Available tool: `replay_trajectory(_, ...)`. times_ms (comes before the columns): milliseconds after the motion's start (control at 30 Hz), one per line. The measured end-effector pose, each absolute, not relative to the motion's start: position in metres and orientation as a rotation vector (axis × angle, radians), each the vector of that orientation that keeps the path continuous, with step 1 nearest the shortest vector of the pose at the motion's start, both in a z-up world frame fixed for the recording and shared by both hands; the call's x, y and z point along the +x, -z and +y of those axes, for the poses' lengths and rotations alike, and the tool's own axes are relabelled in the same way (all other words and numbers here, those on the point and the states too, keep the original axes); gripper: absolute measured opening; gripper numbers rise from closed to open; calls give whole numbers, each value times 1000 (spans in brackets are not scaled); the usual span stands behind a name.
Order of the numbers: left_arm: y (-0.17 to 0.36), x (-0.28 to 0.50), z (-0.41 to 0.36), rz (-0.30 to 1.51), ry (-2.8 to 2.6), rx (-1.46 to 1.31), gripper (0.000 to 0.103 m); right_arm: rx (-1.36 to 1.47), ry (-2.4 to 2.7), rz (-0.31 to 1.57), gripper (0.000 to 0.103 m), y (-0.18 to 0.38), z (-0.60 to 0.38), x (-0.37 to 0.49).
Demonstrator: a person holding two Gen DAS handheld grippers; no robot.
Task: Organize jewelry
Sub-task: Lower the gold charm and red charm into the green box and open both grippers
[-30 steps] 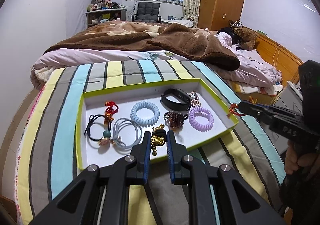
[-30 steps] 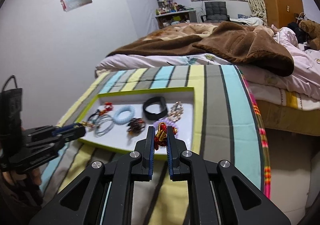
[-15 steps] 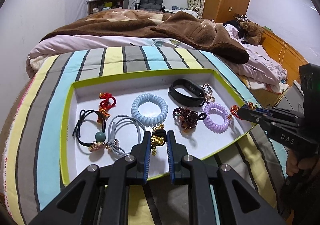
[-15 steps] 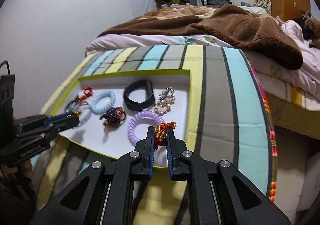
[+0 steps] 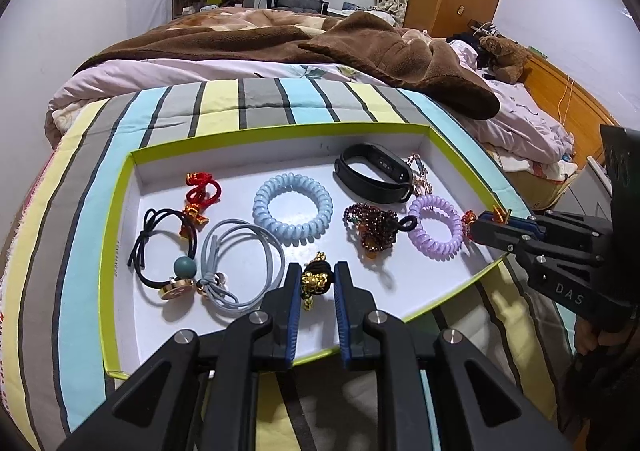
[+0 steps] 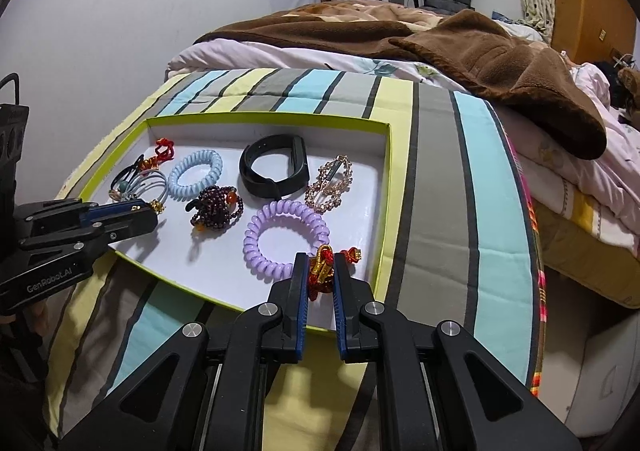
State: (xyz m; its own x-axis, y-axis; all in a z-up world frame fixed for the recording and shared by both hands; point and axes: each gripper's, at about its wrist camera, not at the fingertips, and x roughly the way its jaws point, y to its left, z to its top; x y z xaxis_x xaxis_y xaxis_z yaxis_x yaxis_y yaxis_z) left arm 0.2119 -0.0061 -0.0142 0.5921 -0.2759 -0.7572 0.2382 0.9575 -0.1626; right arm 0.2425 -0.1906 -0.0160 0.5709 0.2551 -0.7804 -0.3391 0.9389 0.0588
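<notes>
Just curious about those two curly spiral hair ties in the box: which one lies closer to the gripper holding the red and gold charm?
The purple spiral hair tie, right beside the right gripper; the blue one lies farther off.

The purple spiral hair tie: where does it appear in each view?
Left wrist view: purple spiral hair tie at the tray's right end, beside the right tool.
Right wrist view: centre, just above the right tool.
Shared landmark: black wristband.

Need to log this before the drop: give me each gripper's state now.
Left gripper: closed on a black-and-gold bead charm.
Right gripper: closed on a red-and-gold knot charm.
</notes>
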Motion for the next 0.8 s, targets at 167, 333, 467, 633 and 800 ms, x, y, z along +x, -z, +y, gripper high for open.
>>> replay_trajectory(167,15,212,-8,891,293,-43,21,-102,-346,898,12,15,-190,243)
replay_trajectory(333,16,212,-6,893,285,-52,28,-88,-344,895,13,15,-190,242)
replay_trajectory(467,14,210,-5,888,282,-59,31,-76,-353,893,18,14,-190,241)
replay_trajectory(633,13,209,-6,895,288,-64,34,-65,-356,889,24,13,-190,238)
replay_trajectory(800,8,206,-5,880,276,-67,36,-55,-354,863,43,8,-189,233)
